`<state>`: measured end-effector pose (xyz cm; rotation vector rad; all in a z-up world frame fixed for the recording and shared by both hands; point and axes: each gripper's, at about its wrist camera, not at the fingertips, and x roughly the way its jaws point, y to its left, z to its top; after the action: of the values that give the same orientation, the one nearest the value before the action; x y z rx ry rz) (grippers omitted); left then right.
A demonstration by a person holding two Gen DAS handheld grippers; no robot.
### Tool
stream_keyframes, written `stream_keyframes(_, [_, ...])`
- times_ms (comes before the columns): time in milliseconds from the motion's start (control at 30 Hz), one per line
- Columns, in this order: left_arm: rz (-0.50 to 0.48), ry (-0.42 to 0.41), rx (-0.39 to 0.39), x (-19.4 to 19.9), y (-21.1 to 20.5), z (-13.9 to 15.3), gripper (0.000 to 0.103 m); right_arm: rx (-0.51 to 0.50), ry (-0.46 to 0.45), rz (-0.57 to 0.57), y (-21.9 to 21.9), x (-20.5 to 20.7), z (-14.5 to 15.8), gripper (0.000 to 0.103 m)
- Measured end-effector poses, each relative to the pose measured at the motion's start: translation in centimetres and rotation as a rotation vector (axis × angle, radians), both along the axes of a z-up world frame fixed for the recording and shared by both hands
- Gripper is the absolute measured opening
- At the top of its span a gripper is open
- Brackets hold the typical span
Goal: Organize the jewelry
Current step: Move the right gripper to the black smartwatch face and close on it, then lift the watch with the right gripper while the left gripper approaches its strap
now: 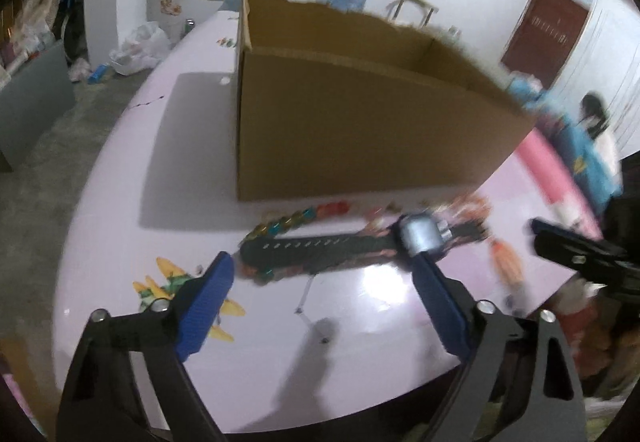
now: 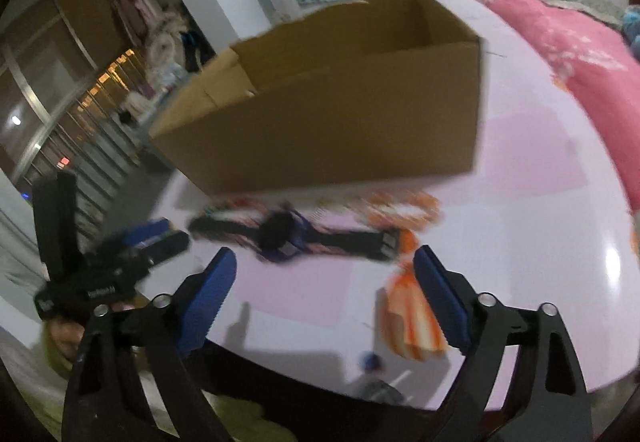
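While both grippers gape empty, cardboard box (image 1: pixel 360 122) behind watch (image 1: pixel 360 246), beaded bracelet (image 1: pixel 280 224), orange tassel (image 2: pixel 412 318) beside.

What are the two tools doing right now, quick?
Left tool: open, holding nothing, above the watch.
Right tool: open, holding nothing.

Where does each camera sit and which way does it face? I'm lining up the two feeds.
Left wrist: rides the left gripper, looking forward over the table at the watch and cardboard box; own blue fingers open, right gripper at right.
Right wrist: rides the right gripper, facing the same box and watch, orange tassel near; left gripper at left.
Shared: box, watch, table, each other's gripper.
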<state>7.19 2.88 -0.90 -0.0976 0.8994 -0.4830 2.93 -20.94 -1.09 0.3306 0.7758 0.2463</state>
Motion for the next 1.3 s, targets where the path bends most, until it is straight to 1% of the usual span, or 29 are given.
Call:
stream_keyframes(33, [-0.016, 0.011, -0.045, 0.0, 0.2, 0.2, 0.083, 0.011, 0.000, 0.006, 0.9, 0.1, 0.2, 0.081])
stream_keyframes(100, [-0.044, 0.028, -0.090, 0.1, 0.2, 0.4, 0.080, 0.016, 0.016, 0.023, 2.0, 1.4, 0.1, 0.074])
stream_keyframes(200, [-0.067, 0.038, -0.090, 0.3, -0.1, 0.1, 0.074, 0.009, 0.051, 0.038, 2.8, 2.9, -0.6, 0.066])
stream_keyframes(233, [-0.066, 0.049, -0.099, 0.4, 0.0, 0.0, 0.073, 0.008, 0.058, 0.040, 3.0, 3.2, -0.7, 0.061])
stream_keyframes(333, [-0.069, 0.092, -0.144, 0.7, 0.5, -0.4, 0.068, -0.006, 0.070, 0.050, 3.9, 4.3, -0.8, 0.054])
stream_keyframes(467, [-0.078, 0.154, -0.194, 1.2, 0.9, -1.1, 0.066, -0.049, 0.061, 0.063, 4.7, 4.7, -0.7, 0.048])
stream_keyframes(533, [-0.067, 0.168, -0.206, 1.5, 1.0, -1.5, 0.066, -0.078, 0.076, 0.068, 5.3, 4.9, -1.2, 0.039])
stream_keyframes(600, [-0.055, 0.168, -0.214, 1.8, 1.2, -1.5, 0.066, -0.090, 0.096, 0.070, 5.5, 5.0, -1.6, 0.035])
stream_keyframes(733, [-0.034, 0.175, -0.224, 2.4, 1.4, -1.4, 0.066, -0.131, 0.108, 0.070, 5.7, 5.0, -2.0, 0.031])
stream_keyframes(800, [-0.030, 0.186, -0.226, 2.3, 1.4, -1.4, 0.067, -0.133, 0.128, 0.068, 5.6, 5.1, -2.4, 0.029])
stream_keyframes(900, [-0.009, 0.195, -0.232, 2.6, 1.2, -1.4, 0.067, -0.124, 0.127, 0.072, 5.3, 5.1, -2.4, 0.029])
stream_keyframes(1000, [0.020, 0.187, -0.235, 3.1, 1.1, -1.4, 0.067, -0.147, 0.116, 0.084, 5.3, 4.9, -2.3, 0.029])
stream_keyframes(1100, [0.031, 0.169, -0.266, 3.3, 1.2, -1.2, 0.067, -0.161, 0.107, 0.092, 5.4, 4.7, -2.2, 0.029])
stream_keyframes(1233, [0.052, 0.151, -0.313, 3.7, 1.1, -1.7, 0.068, -0.144, 0.104, 0.095, 5.3, 4.9, -2.4, 0.029])
stream_keyframes(1300, [0.063, 0.152, -0.312, 4.0, 1.7, -1.7, 0.068, -0.142, 0.103, 0.098, 5.0, 4.9, -2.4, 0.029])
